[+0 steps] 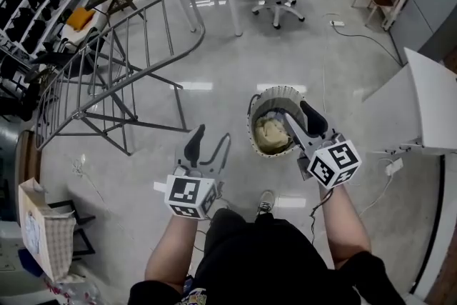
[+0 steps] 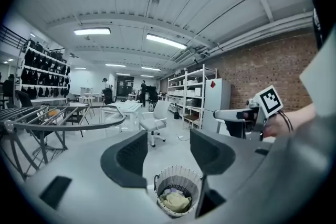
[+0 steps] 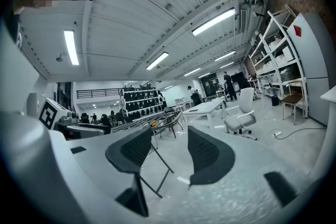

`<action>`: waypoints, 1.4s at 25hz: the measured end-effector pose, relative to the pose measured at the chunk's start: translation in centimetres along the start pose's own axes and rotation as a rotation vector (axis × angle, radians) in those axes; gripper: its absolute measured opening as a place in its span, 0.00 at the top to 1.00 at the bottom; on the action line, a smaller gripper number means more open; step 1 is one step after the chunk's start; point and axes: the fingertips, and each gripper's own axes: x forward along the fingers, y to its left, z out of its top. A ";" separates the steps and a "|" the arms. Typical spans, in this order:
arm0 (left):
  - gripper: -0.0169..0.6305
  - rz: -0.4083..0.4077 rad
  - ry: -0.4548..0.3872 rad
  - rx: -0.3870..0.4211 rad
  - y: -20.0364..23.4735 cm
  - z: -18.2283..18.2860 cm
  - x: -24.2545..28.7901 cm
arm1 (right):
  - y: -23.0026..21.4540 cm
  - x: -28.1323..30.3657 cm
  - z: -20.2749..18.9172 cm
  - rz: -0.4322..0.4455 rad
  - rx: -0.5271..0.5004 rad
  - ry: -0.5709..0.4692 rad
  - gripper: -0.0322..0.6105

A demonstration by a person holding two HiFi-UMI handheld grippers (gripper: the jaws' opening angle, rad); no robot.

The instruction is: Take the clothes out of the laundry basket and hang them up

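Above the round white ribbed laundry basket (image 1: 275, 91) holding a crumpled pale-yellow garment (image 1: 270, 133), the right gripper (image 1: 301, 118) hovers with jaws wide and empty, seemingly ready to reach in, while the left gripper (image 1: 211, 139), equally spread and empty, waits beside the basket.

The laundry basket (image 1: 280, 91) is standing upright on the glossy grey floor (image 1: 221, 61). It is round, with a pale ribbed wall and a dark rim, and its mouth is facing up. A crumpled bundle of pale yellowish clothes (image 1: 270, 135) is lying at its bottom, sitting well below the rim. The drying rack (image 1: 107, 75), a grey metal frame with rows of thin rails, is standing unfolded well apart from the basket, with one curved-cornered wing slanting upward.
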 end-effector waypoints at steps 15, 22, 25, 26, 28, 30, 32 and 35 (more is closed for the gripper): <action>0.62 -0.280 0.036 0.017 6.6 0.6 12.4 | -4.9 8.5 0.3 -0.256 0.025 0.009 0.59; 0.62 -0.434 0.053 0.018 10.2 0.7 17.5 | -6.2 12.6 0.4 -0.408 0.032 -0.001 0.58; 0.62 -0.491 0.065 0.020 10.7 0.1 19.2 | -6.9 13.6 0.3 -0.457 0.033 -0.001 0.58; 0.62 -0.504 0.069 0.020 10.8 0.0 19.7 | -7.2 13.9 0.2 -0.469 0.034 0.000 0.58; 0.62 -0.524 0.078 0.021 10.9 -0.2 20.7 | -7.7 14.4 0.0 -0.487 0.039 0.005 0.58; 0.62 -0.536 0.083 0.022 10.9 -0.4 21.5 | -8.4 14.7 -0.4 -0.498 0.048 0.016 0.58; 0.62 -0.539 0.083 0.020 10.7 -0.6 22.4 | -9.3 14.9 -1.0 -0.500 0.058 0.028 0.58; 0.62 -0.530 0.086 0.006 9.9 -1.1 23.6 | -11.2 15.0 -2.2 -0.488 0.078 0.047 0.58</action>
